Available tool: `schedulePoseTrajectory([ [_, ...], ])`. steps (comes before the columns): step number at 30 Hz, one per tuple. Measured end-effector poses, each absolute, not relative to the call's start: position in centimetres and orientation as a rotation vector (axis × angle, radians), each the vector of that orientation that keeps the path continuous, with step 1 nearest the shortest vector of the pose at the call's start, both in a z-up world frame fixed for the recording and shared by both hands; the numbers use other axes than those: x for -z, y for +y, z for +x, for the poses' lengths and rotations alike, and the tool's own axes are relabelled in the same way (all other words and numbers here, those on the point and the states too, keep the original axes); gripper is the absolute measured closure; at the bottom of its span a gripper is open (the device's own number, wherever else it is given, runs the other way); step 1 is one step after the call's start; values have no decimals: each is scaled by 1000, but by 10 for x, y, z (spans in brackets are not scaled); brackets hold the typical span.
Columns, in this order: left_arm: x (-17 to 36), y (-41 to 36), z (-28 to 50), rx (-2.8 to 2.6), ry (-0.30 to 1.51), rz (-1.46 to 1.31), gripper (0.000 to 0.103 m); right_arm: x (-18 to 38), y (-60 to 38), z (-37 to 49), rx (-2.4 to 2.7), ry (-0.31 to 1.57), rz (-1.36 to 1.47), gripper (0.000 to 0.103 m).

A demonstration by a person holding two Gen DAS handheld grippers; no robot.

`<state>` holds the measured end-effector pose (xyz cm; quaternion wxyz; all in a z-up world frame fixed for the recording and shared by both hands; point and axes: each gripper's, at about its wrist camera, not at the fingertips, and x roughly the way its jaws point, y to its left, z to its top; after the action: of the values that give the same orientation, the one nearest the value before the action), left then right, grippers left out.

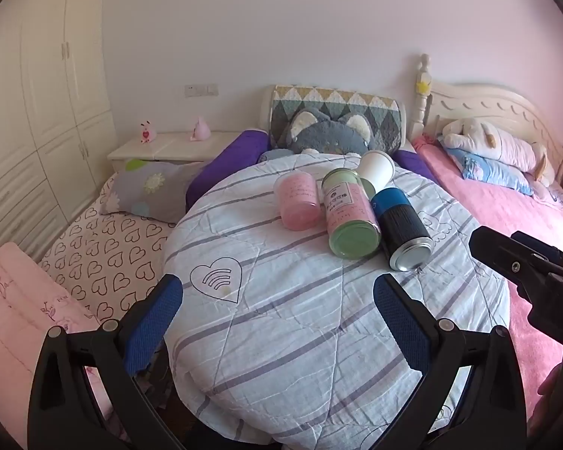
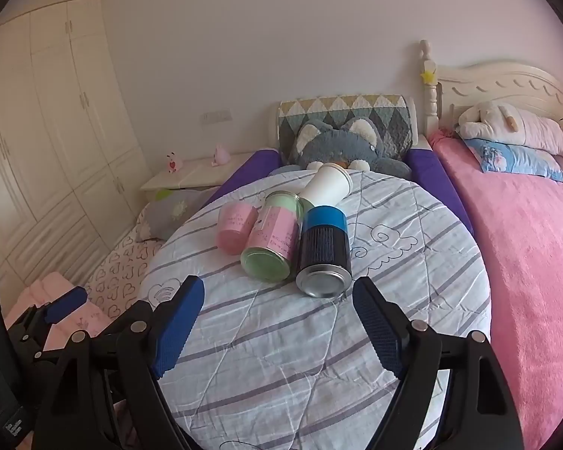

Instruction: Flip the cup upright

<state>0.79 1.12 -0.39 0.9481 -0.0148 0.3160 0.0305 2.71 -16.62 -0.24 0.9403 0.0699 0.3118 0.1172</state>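
Note:
Several cups lie on their sides on a round surface covered by a striped quilt: a pink cup, a green-and-pink cup, a blue-and-black metal cup and a white paper cup. They also show in the right wrist view: pink cup, green-and-pink cup, blue-and-black cup, white cup. My left gripper is open and empty, well short of the cups. My right gripper is open and empty, its fingers just in front of the blue-and-black cup's base.
A grey plush toy leans on a quilted headboard behind the cups. A pink bed with a white plush and pillow lies to the right. A heart-print mattress, cushion, nightstand and wardrobe are to the left.

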Motion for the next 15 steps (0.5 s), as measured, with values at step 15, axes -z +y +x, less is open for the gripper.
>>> schedulePoseTrajectory([
  [15, 8, 10, 26, -62, 670, -7, 0, -6, -166, 41, -243, 676, 134, 20],
])
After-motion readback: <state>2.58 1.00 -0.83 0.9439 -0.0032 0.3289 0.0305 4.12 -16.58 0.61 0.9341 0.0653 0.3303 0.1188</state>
